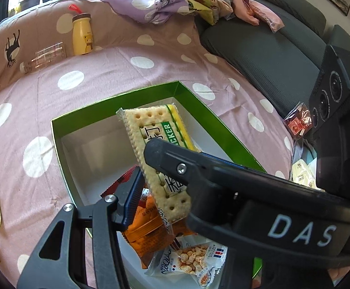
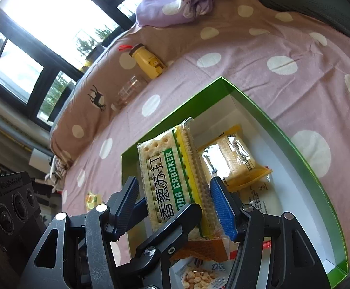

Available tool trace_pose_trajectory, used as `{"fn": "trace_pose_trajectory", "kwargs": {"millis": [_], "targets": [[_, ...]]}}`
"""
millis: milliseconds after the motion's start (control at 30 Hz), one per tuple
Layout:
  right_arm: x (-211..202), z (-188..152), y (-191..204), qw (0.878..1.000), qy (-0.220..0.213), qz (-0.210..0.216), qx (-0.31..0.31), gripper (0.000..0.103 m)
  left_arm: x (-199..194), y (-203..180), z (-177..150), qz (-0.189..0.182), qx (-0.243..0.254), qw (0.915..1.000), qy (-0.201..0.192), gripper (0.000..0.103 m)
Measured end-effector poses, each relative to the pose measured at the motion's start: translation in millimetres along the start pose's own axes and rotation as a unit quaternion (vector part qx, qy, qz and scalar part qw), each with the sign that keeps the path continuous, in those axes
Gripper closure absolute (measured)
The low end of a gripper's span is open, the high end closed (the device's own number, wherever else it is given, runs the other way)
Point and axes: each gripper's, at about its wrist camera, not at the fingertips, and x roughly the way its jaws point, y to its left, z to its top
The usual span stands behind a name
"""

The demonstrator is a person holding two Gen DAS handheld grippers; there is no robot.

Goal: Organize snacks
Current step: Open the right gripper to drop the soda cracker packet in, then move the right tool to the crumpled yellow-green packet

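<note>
Both grippers, the left gripper (image 1: 136, 166) and the right gripper (image 2: 175, 200), are clamped on the soda cracker pack (image 2: 175, 175) above the green box (image 1: 213, 118) on the bed, so next it should be lowered inside and released.

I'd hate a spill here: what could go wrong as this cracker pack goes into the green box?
The left gripper and right gripper both pinch the cracker pack over the green box; uneven release could drop it askew. Squeezing may crack the biscuits. It could land on the orange packet already inside.
</note>
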Motion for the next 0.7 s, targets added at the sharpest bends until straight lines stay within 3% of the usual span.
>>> {"fn": "trace_pose_trajectory", "kwargs": {"millis": [233,367,533,633,700], "targets": [[1,-2,7,1.0,-0.003,-0.003,-0.008,0.038,4,15,-5,-0.029,-0.056,0.9978,0.021,0.052],[-4,-4,18,0.999,-0.024,-0.03,-0.03,0.038,-10,18,-6,-0.005,-0.055,0.9984,0.009,0.044],[-11,-6,26,0.999,-0.036,-0.013,-0.037,0.031,-46,37,-12,0.032,-0.059,0.9973,-0.03,0.025],[-14,-9,34,0.998,-0.044,-0.009,-0.045,0.02,-73,59,-20,0.056,-0.086,0.9936,-0.048,0.023],[-14,-12,42,0.998,-0.045,-0.001,-0.054,0.018,-91,75,-27,0.079,-0.106,0.9897,-0.054,0.018]]}}
